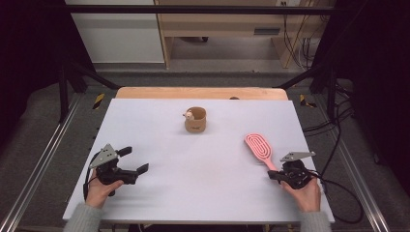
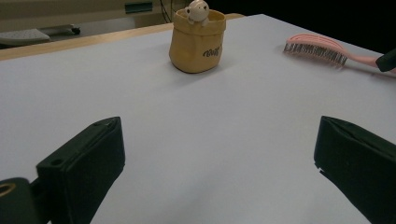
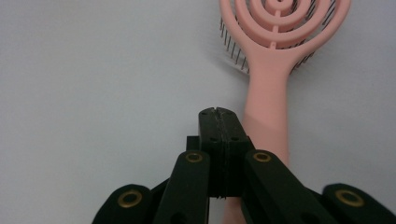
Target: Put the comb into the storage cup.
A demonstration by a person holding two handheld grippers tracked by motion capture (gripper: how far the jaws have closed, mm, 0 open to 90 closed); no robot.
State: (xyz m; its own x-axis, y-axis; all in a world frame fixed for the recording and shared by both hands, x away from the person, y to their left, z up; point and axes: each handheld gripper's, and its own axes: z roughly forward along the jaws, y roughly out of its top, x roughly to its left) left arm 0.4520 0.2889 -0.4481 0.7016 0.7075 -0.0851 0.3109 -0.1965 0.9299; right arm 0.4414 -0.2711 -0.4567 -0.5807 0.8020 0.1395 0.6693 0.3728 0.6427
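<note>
Hairbrush (image 1: 259, 150) lies right of the pouch (image 1: 196, 120), nearer the person.

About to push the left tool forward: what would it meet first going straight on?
Probably the tan pouch with the small figure; bare table lies between, and the open left tool points roughly there.

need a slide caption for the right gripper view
Shut hand-held gripper poised above the handle of a pink hairbrush lying bristles-down on a white table.
</note>
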